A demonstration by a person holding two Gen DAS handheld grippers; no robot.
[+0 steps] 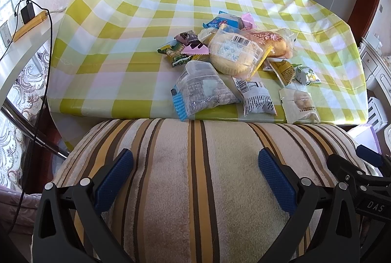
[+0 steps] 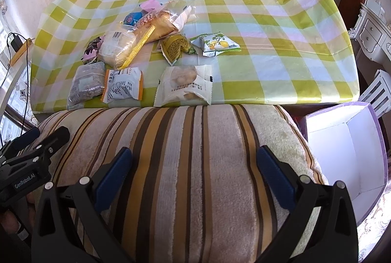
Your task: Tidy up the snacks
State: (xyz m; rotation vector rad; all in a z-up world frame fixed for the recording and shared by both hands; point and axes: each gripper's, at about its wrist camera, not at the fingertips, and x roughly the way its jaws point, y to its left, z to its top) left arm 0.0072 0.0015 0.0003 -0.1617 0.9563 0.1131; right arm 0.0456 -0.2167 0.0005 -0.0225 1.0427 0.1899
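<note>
Checked tablecloth under one snack pile; two hand-held grippers wide open, empty.

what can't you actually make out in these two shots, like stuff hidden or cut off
- Snacks low in the pile: left wrist view, covered by the round cake pack.
- White box: right wrist view, floor partly hidden behind its near wall; only a corner shows in the left wrist view.
- Print on the white snack packet: right wrist view, too small to read.
- Table's near edge: both views, hidden by the striped cushion.
</note>
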